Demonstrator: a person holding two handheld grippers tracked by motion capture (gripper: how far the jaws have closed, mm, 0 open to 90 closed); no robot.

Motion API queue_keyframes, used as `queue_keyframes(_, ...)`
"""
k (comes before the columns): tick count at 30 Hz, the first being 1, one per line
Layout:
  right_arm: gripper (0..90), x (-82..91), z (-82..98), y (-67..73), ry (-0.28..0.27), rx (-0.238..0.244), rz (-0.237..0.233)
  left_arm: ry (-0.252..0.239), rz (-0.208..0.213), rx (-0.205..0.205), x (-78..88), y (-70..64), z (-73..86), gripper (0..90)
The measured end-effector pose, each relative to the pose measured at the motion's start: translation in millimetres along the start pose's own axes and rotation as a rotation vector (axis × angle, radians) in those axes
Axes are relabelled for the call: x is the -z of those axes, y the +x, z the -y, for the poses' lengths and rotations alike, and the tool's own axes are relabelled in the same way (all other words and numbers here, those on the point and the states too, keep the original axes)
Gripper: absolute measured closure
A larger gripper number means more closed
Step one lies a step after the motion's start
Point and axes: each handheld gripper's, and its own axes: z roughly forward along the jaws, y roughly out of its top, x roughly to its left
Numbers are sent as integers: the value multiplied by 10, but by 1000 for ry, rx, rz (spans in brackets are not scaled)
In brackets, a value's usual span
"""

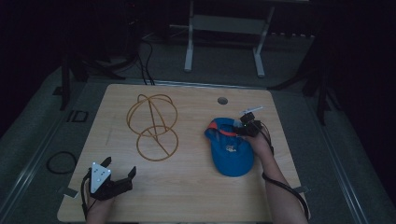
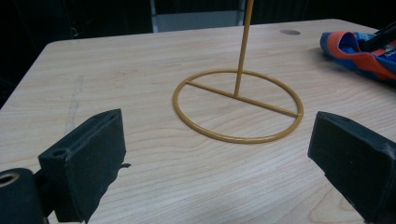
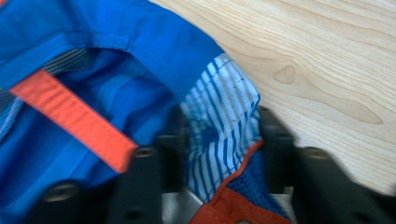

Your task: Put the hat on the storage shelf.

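Two grippers were in play, but only the right gripper [image 1: 242, 125] was doing anything: its jaws were pinched on the back edge of the blue cap [image 1: 229, 150], with striped lining and orange trim bunched between the pads in the right gripper view [image 3: 224, 140]. The cap sat right of center in the high view, crown side down I think, its long axis running from the strap end near the gripper toward the lower part of the frame where the brim pointed. It was bright blue with an orange strap [image 3: 74, 116] across the opening and some mesh near the edge. The wire stand [image 1: 153, 127], a mustard-yellow ring base with a loop on top, stood left of the cap and well apart from it, so my guess is any move would carry the cap leftward across the frame. The left gripper [image 1: 119, 175] rested at the lower left of the table [image 1: 187, 196] with its jaws spread wide and nothing between them, aimed at the stand's base ring [image 2: 238, 106]. The right hand was clearly the nearer one to the cap.
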Motion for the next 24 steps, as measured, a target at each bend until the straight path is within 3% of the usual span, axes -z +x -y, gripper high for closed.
queue_keyframes(3, 793, 8, -8, 51, 8, 21, -9, 0, 8, -2, 4, -4, -2, 46)
queue_keyframes(6, 828, 13, 0, 76, 7, 25, -8, -2, 14, -6, 9, -12, -8, 46)
queue_keyframes(12, 849, 89, 37, 72, -27, -28, -4, 16, 20, -21, 4, -21, -17, 47)
queue_keyframes(17, 851, 325, 49, 37, -103, -62, -10, 5, 41, -45, 31, -23, -50, 46)
queue_keyframes(19, 851, 438, 36, 22, -139, -78, -40, 17, 53, -33, 29, -24, -64, 46)
queue_keyframes(21, 851, 549, 17, 22, -158, -86, -48, 29, 93, -7, 27, -29, -77, 46)
queue_keyframes(24, 851, 729, -3, 20, -206, -114, -56, 52, 115, -36, 23, -72, -115, 47)
